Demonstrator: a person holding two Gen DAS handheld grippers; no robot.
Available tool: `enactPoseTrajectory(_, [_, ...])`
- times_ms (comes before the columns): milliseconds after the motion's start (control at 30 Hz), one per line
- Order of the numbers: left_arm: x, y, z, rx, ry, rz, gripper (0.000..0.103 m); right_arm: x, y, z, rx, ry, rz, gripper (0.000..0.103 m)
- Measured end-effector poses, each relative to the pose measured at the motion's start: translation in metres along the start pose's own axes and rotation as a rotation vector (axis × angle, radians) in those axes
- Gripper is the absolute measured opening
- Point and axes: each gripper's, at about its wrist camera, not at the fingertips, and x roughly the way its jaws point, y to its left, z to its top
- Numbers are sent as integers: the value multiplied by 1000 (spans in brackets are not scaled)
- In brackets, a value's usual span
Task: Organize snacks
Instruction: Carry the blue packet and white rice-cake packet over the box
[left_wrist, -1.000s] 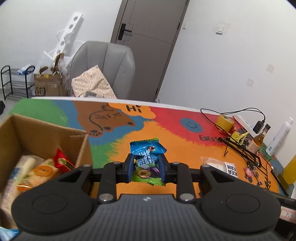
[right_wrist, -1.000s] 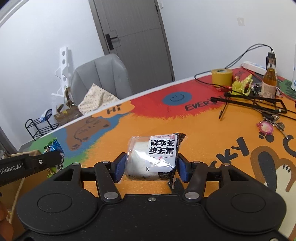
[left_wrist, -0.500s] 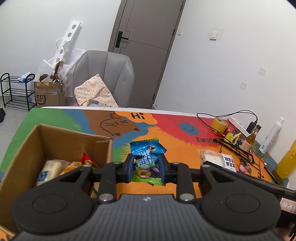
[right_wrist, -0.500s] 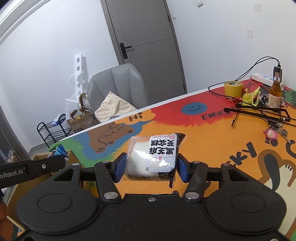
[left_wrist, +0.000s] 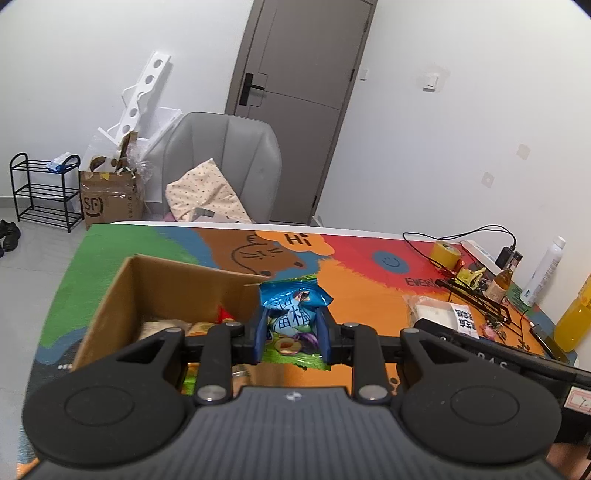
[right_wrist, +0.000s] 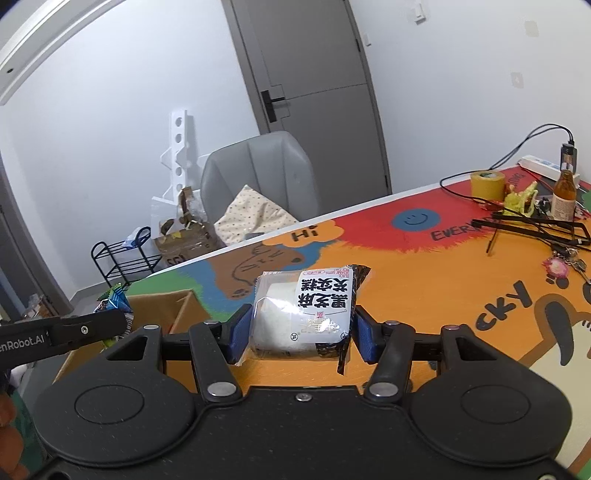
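1. Holding both tongs tilted downward above the tabletop (left_wrist: 362, 288), the person carries a snack in each: the left tongs (left_wrist: 291, 332) pinch narrowly on a blue packet (left_wrist: 293, 306), and the right tongs (right_wrist: 299, 328) sit half-wide, clamped on a clear-wrapped white bun (right_wrist: 303, 314) with a black-and-white label.
2. Both snacks hang clear of the tabletop; the packet is just beside the near right corner of the open box (left_wrist: 166, 284), the bun further right over orange tabletop.
3. Open orange surface lies ahead and right of the bun; the tabletop's far edge runs just before a grey chair (left_wrist: 221, 162) with a dotted cushion (left_wrist: 203, 195).
4. Snacks already lie in the box; its right wall stands between the packet and them.
5. Cluttering the tabletop's far right are cables (right_wrist: 532, 225), a yellow tape roll (right_wrist: 487, 184), a brown bottle (right_wrist: 563, 192) and keys (right_wrist: 565, 262), well apart from both tongs.
6. In the right wrist view the left tongs' arm crosses in front of the box.
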Motion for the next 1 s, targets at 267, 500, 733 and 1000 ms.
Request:
enactPoseTrajectory(267, [-10,27,-3,-18,9,34,27,-1,22,-4,-31,11,39,54])
enactPoseTrajectory(500, [-16,47,-8,-30,34,56,27,0,42,-8,-59,22,72,54])
enactPoseTrajectory(733, [-21,66,-18,-34,83,71,27,0,63,-11,-96,32,111,54])
enactPoseTrajectory(1000, [-28,80,-17,-49,85,115,57,1,90,-10,-135,57,179,54])
